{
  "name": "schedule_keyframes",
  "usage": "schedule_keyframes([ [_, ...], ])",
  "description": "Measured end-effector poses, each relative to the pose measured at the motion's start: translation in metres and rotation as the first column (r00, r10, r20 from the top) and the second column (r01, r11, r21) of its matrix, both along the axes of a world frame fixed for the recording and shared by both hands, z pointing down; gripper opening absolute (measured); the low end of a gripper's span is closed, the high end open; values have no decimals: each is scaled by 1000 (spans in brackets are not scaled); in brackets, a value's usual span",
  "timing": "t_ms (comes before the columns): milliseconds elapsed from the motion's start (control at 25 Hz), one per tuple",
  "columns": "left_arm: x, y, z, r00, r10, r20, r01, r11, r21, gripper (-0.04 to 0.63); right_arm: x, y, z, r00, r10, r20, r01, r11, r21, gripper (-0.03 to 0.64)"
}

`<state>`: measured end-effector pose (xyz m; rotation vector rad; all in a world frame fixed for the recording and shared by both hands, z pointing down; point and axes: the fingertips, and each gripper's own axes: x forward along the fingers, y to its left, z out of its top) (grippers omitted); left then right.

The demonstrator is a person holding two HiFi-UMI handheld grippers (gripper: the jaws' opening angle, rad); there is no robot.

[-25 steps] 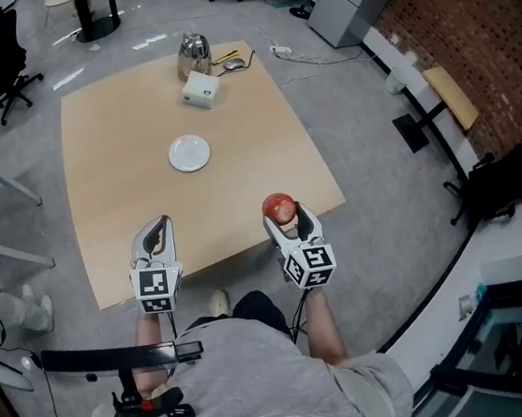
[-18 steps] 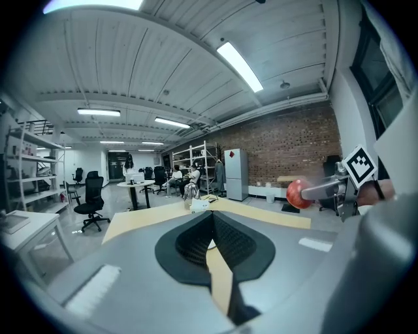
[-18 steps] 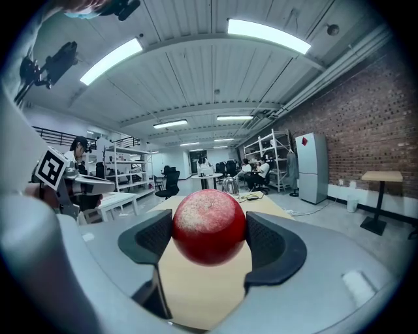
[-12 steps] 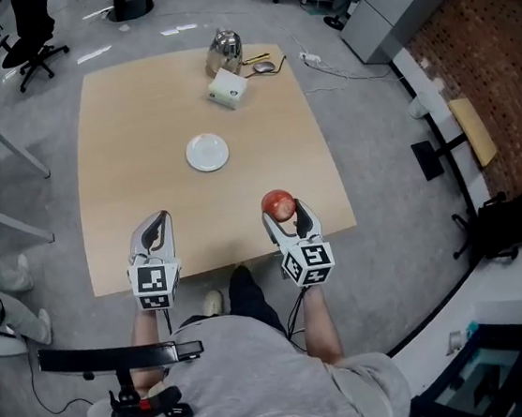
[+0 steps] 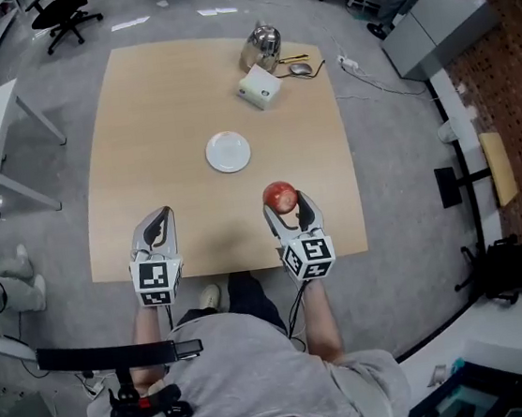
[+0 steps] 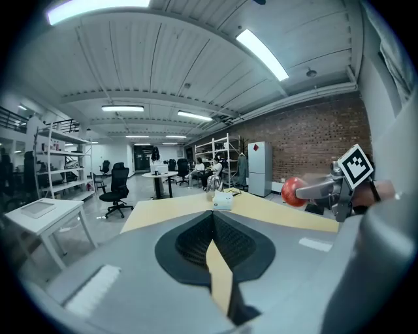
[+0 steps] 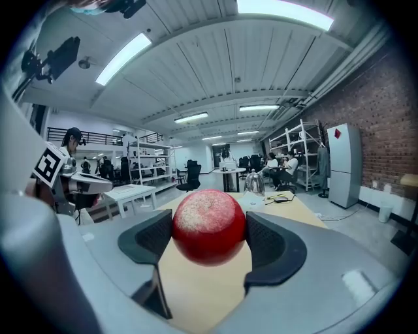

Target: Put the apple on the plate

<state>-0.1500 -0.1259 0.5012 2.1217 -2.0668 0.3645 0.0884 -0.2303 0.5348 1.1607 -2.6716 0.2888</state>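
Item: apple [image 7: 209, 226], one, red and glossy, with a pale, finely speckled patch over its upper face. The body is near-round, so no long axis can be told, and neither stalk nor stalk end can be made out to say which way it points. Location: clamped between the two dark ribbed pads [image 7: 154, 237] of the right gripper [image 7: 209, 236], one pad on each flank, the fruit bulging above and below them. In the head view the apple [image 5: 280, 196] sits at the very tips of the right gripper [image 5: 282, 202], held over the near part of the wooden table [image 5: 154, 103]. Left gripper [image 6: 212, 220]: fingers drawn together at the tips with nothing between them (only a sliver of tabletop shows through the wedge behind them); in the head view the left gripper [image 5: 155, 225] is level with the right and well apart from it. Plate [image 5: 228, 151]: white, round, bare, on the table ahead of both sets of fingers, forward and to the left of the right fingertips, apart from the apple. Beyond the plate: a white box [image 5: 259, 88] and a shiny metal vessel [image 5: 263, 44] at the far edge.
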Motion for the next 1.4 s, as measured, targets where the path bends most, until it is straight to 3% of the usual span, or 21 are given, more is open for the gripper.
schedule_keyframes([
  [560,-26,-51,63,995,-102,-20,100,993,-66,20,-54,-91,71,991,-126,-44,123,991,-58,359],
  [1040,-35,-35,61,983,-180,-23,176,975,-134,20,-89,-115,84,976,-209,-58,203,974,-100,359],
  [1400,-40,-30,61,972,-227,-64,214,962,-168,20,-116,-128,104,960,-267,-88,258,960,-109,359],
])
